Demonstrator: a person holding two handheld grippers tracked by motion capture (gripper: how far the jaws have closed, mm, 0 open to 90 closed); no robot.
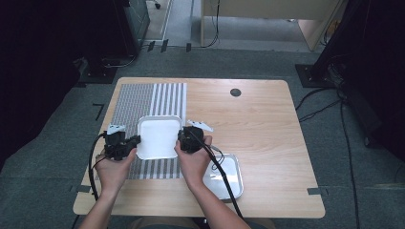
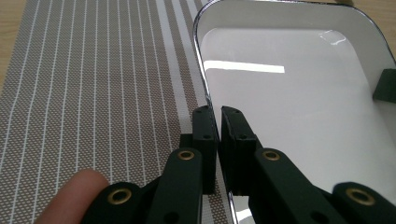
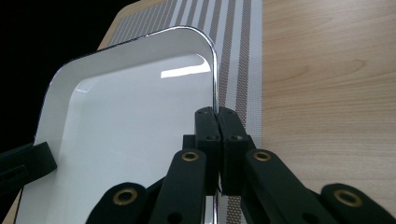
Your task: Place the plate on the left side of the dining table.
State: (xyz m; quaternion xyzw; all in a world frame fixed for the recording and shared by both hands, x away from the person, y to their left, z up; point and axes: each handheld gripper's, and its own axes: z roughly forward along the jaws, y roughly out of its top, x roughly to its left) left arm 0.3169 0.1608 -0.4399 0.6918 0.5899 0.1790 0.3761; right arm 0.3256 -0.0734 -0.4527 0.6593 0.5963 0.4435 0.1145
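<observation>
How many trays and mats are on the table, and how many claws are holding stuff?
White tray: 1
Silver tray: 1
Striped mat: 1
Claws: 2, the left claw and right claw, each clamped on an edge of the white tray
Total: 5

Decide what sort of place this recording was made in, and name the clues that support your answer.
Probably a lab or office workroom set up for recording. A wooden desk with a cable port stands on grey carpet, loose cables trail across the floor, and tape marks fix the desk's position.
</observation>
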